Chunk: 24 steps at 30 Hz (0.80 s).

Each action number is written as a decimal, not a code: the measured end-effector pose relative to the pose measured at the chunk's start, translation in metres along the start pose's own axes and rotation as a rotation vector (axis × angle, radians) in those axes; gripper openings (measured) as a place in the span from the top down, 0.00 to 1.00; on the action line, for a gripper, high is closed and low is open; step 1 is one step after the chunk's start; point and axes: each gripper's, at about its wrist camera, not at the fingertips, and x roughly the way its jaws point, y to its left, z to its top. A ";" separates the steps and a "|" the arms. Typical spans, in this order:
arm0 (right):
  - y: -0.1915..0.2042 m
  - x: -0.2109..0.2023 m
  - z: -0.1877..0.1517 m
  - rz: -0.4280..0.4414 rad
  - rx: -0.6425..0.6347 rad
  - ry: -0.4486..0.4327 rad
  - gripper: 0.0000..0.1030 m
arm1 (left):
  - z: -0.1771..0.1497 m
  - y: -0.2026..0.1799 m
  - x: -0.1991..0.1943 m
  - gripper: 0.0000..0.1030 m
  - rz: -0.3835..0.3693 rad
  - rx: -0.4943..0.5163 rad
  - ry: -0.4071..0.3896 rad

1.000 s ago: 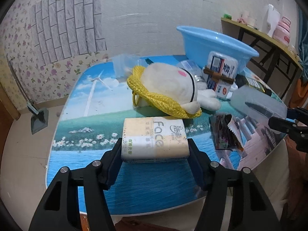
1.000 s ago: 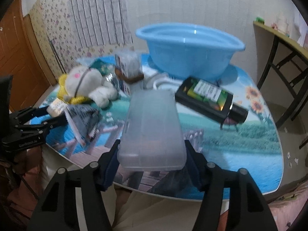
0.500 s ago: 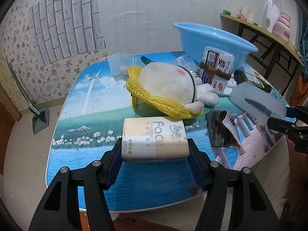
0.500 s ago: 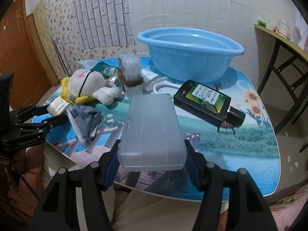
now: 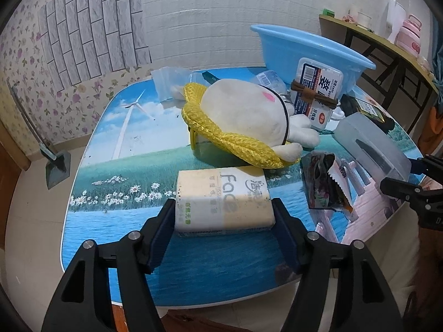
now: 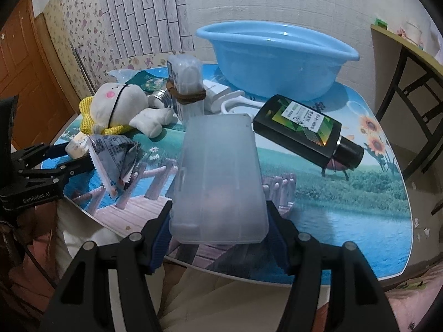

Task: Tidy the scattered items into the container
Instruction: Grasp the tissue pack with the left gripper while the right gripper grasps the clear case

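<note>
My left gripper (image 5: 224, 215) is shut on a cream tissue pack (image 5: 221, 196) and holds it above the near table edge. My right gripper (image 6: 218, 221) is shut on a clear plastic box (image 6: 218, 171), also held above the table; the box also shows in the left wrist view (image 5: 371, 146). The blue basin (image 6: 277, 58) stands at the back of the table, seen too in the left wrist view (image 5: 301, 47). Loose on the table lie a white plush with a yellow hat (image 5: 249, 116), a toothpick box tied with a band (image 5: 318, 94), a dark bottle (image 6: 307, 130) and a snack packet (image 5: 324, 185).
A printed round table (image 5: 116, 144) carries everything. A clear bag (image 5: 169, 80) lies at the back left, a white charger and cable (image 6: 218, 91) near the basin. A wooden side table (image 5: 387, 44) stands to the right, a dustpan (image 5: 55, 166) on the floor to the left.
Both grippers have risen slightly and moved forward with their loads; the tissue pack and clear box stay gripped. The basin sits a little lower and closer in the right wrist view.
</note>
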 end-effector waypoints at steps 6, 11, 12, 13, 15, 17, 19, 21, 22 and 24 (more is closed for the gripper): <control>0.000 0.000 0.002 -0.017 -0.016 -0.006 0.42 | -0.001 0.007 -0.006 0.39 0.043 -0.038 -0.026; -0.002 -0.017 0.002 -0.014 -0.020 -0.077 0.42 | 0.000 0.023 -0.026 0.39 0.098 -0.106 -0.094; -0.003 -0.022 0.003 -0.020 -0.025 -0.098 0.42 | 0.001 0.026 -0.028 0.39 0.107 -0.112 -0.100; -0.004 -0.025 0.004 -0.024 -0.028 -0.107 0.42 | 0.002 0.029 -0.032 0.39 0.118 -0.121 -0.107; -0.009 -0.035 0.007 -0.038 -0.025 -0.142 0.42 | 0.004 0.033 -0.038 0.39 0.125 -0.134 -0.120; -0.014 -0.042 0.011 -0.046 -0.014 -0.167 0.42 | 0.009 0.033 -0.047 0.39 0.129 -0.138 -0.144; -0.018 -0.051 0.014 -0.048 -0.003 -0.200 0.42 | 0.015 0.031 -0.055 0.39 0.136 -0.129 -0.169; -0.019 -0.057 0.016 -0.048 -0.001 -0.221 0.42 | 0.020 0.030 -0.059 0.39 0.140 -0.125 -0.192; -0.020 -0.060 0.016 -0.046 -0.003 -0.230 0.42 | 0.025 0.026 -0.064 0.39 0.133 -0.118 -0.206; -0.021 -0.066 0.018 -0.042 -0.001 -0.246 0.42 | 0.030 0.021 -0.069 0.39 0.121 -0.104 -0.223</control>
